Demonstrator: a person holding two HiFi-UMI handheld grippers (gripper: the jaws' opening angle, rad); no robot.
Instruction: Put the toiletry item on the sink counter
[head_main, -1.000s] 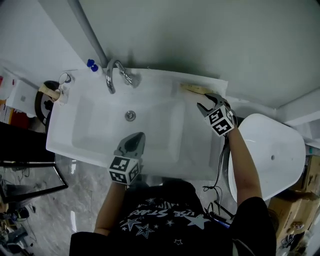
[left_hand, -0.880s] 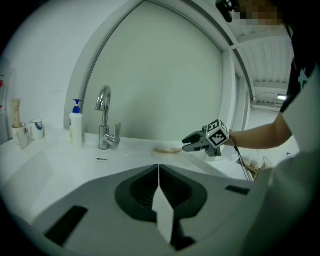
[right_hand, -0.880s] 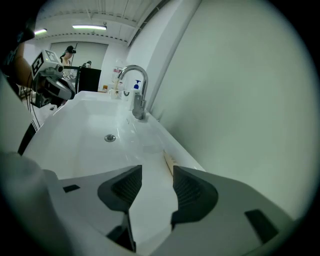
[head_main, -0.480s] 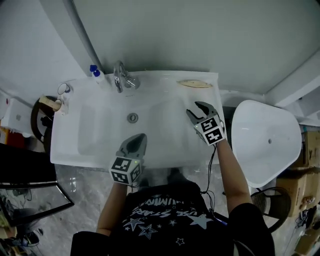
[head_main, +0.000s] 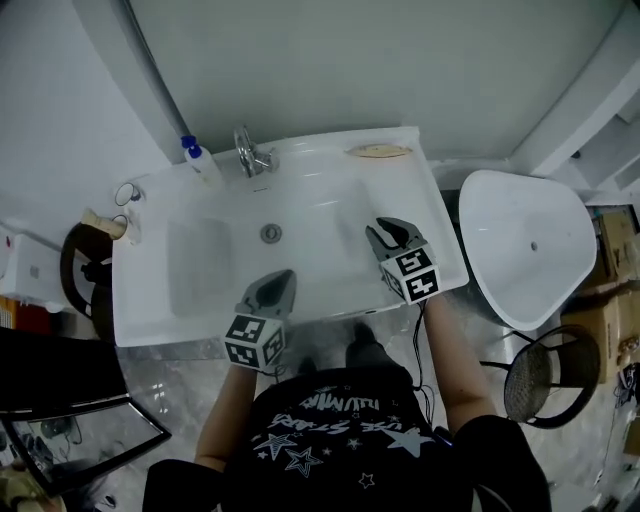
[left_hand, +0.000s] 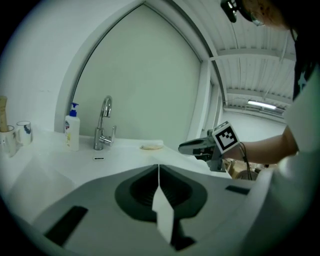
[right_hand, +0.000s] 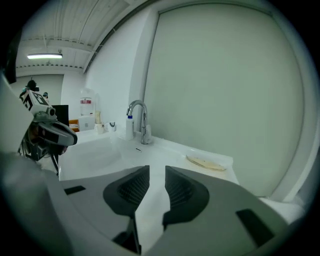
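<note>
Sink counter (head_main: 443, 258): flat toiletry item (head_main: 377, 151) far right, likely light; pinch edge. Right gripper (head_main: 393, 237) closing, empty; left gripper (head_main: 279, 279) closed.

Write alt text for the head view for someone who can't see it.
Looking down at a white sink counter, a person holds two tools over the basin's front: the left tool shut, the right tool closing with nothing between its jaws. A flat tan toiletry item lies on the back right corner, with a faucet and pump bottle behind the basin.
</note>
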